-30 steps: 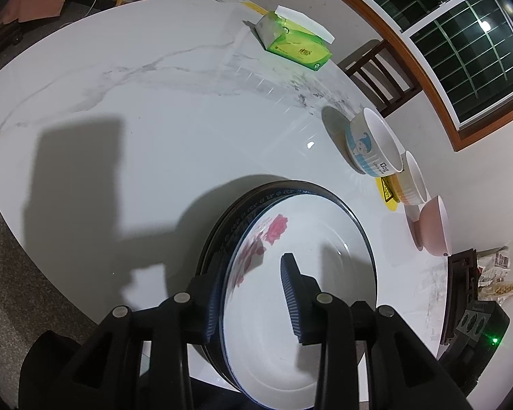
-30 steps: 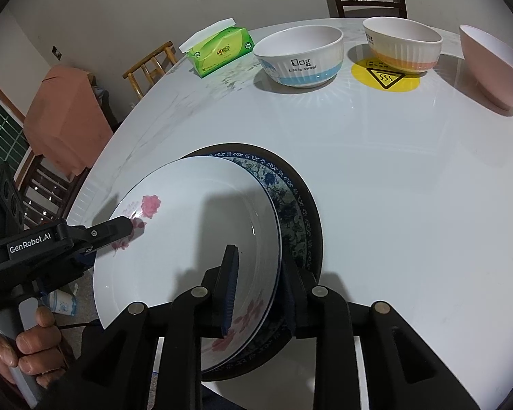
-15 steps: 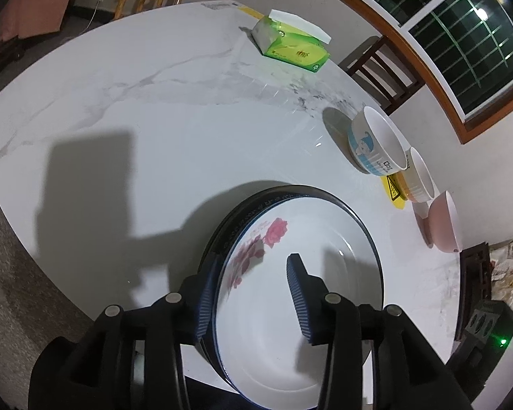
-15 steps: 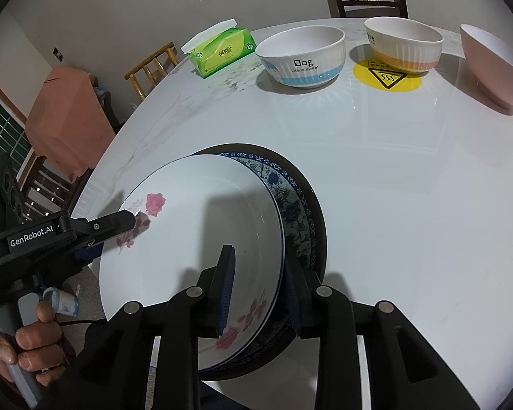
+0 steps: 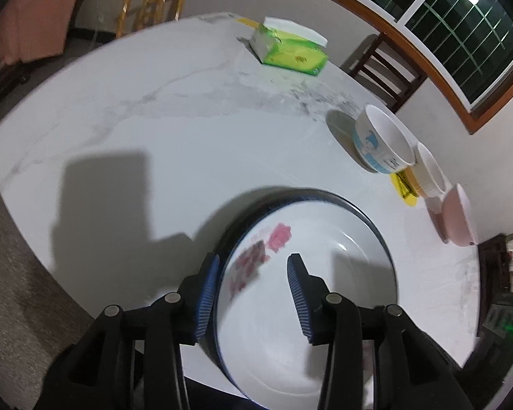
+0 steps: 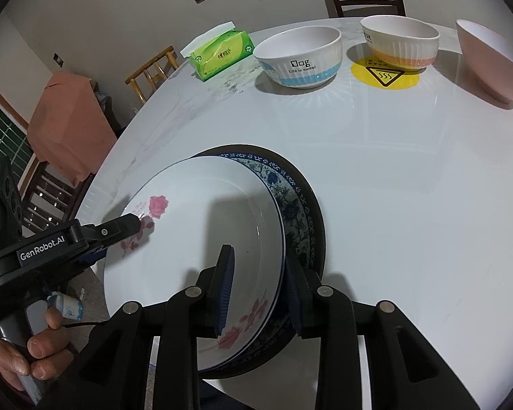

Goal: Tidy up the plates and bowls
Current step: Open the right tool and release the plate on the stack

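White plate (image 6: 201, 239) straddled by both grippers; right (image 6: 256, 290) clamps rim, left (image 5: 253, 294) loose

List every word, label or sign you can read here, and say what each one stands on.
"GenRobot.AI": on the side of the left gripper.
"Dog" and "Life is sweet": on the blue-banded bowl.
Hot-surface warning triangle, no words: on the yellow sticker on the table.
Logo on the green tissue pack: too small to read.
Marks on the orange-banded bowl: too small to read.
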A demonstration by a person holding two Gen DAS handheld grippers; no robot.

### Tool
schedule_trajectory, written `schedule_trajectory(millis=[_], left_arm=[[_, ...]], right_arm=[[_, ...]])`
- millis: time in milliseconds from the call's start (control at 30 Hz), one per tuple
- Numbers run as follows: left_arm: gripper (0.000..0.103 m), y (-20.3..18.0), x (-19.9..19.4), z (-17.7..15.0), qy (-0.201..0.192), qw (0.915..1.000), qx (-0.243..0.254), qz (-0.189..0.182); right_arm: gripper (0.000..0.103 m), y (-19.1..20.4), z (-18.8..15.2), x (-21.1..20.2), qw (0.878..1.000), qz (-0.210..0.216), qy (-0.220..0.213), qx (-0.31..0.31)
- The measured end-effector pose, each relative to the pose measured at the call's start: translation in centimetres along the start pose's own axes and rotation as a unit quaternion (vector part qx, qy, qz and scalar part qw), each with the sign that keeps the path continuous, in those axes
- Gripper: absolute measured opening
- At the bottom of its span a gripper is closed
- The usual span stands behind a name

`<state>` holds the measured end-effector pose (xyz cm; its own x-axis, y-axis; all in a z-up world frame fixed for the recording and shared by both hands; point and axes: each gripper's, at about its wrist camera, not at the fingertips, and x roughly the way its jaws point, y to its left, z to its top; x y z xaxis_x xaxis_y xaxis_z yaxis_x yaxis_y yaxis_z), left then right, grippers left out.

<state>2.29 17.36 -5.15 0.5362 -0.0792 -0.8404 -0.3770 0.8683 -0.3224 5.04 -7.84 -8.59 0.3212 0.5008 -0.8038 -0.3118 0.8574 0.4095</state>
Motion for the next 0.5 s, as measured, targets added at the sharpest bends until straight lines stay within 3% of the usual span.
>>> schedule_trajectory(millis=[500], left_arm=[[0.043, -0.9, -0.5, -0.1, -0.027, 0.9989, 0.02, 0.032]], right_arm=[[0.035, -0.5, -0.1, -0.7, 1.0, 0.018, -0.016, 0.013]])
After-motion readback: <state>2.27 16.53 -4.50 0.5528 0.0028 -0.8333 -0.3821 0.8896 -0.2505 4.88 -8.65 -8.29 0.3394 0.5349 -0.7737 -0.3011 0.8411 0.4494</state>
